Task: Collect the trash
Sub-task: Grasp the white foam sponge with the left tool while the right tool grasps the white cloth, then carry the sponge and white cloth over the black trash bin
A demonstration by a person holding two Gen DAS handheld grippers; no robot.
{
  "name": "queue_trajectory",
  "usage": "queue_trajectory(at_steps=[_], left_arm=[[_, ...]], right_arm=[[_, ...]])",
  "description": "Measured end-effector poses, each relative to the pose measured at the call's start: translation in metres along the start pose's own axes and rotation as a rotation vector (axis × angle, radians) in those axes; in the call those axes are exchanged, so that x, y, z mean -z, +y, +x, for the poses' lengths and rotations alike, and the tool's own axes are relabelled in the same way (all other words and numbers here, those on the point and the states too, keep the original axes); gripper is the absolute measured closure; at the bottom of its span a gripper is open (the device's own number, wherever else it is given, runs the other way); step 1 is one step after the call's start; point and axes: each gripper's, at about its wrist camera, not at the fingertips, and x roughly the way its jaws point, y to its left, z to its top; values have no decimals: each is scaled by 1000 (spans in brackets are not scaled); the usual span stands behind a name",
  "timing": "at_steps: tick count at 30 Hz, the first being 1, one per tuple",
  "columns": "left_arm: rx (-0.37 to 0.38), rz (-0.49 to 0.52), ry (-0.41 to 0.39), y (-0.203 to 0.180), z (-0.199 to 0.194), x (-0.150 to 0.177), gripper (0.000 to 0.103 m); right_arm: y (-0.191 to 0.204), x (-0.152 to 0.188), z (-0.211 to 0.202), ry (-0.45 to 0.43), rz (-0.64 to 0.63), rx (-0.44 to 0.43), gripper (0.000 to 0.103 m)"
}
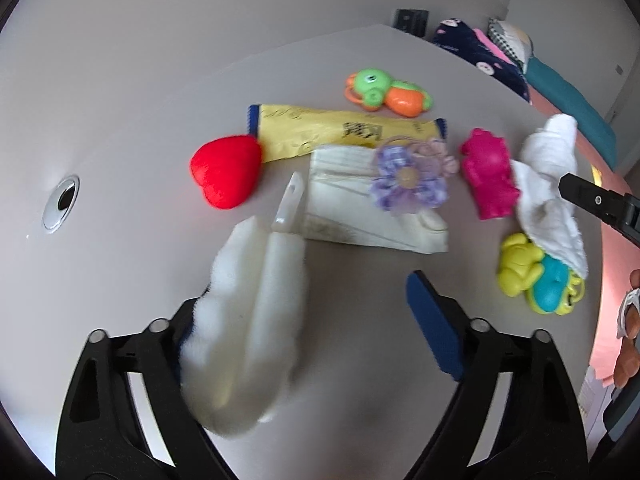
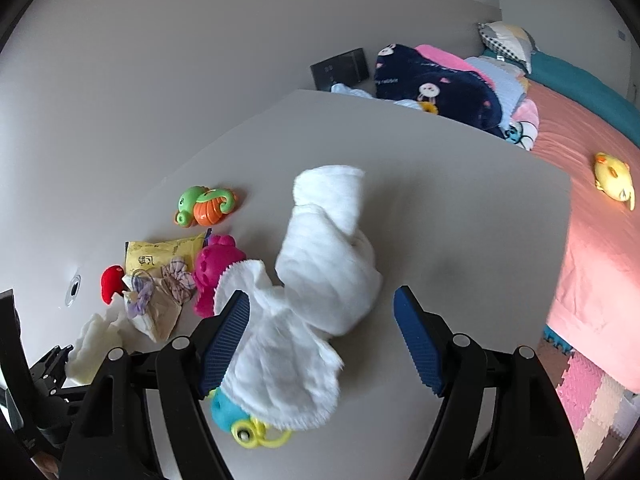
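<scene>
My left gripper [image 1: 320, 320] is open over the white table [image 1: 160, 100]; a white foam wrap [image 1: 248, 320] lies against its left finger, blurred. Beyond it lie a crumpled white paper bag [image 1: 352, 208], a yellow snack wrapper [image 1: 320, 132] and a purple flower [image 1: 408, 178]. My right gripper [image 2: 320, 336] is open around a crumpled white tissue [image 2: 320, 272], its left pad touching it. The tissue also shows in the left wrist view [image 1: 548, 176], with the right gripper's black finger [image 1: 592, 200] at it. The foam wrap shows in the right wrist view [image 2: 96, 344] too.
Toys on the table: red heart [image 1: 226, 172], green and orange seahorse [image 1: 384, 92], pink figure [image 1: 488, 172], yellow and blue toy [image 1: 536, 276], partly under the tissue [image 2: 232, 408]. A grommet hole [image 1: 62, 202] is left. A bed with pink sheet [image 2: 592, 240] lies right.
</scene>
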Motion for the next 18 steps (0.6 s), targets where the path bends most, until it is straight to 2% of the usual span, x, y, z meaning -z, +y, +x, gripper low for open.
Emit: queue_trajectory(at_steps=[2,3,7,10,15,18], left_arm=[[-30,12,-14,2,-1,1,31],[-35,13,-19,4,-2,1,40],[-31,-10,-31,15,-5,0,62],[-39,-9,-37,18,-6,1,70],[-66,15,-39,16,-7,0,75],[-74,24,-41,15,-7,1,78]], right_arm=[[3,-3,8,11,-6,8,28],[4,-5,11,15,-5,10,28],[4,-11,19,26,-4,23,28],[5,-14,25,35,-8,35,28],[3,-14,33,55,-13,57,38],[-2,-12,40,69,-13,75,52]])
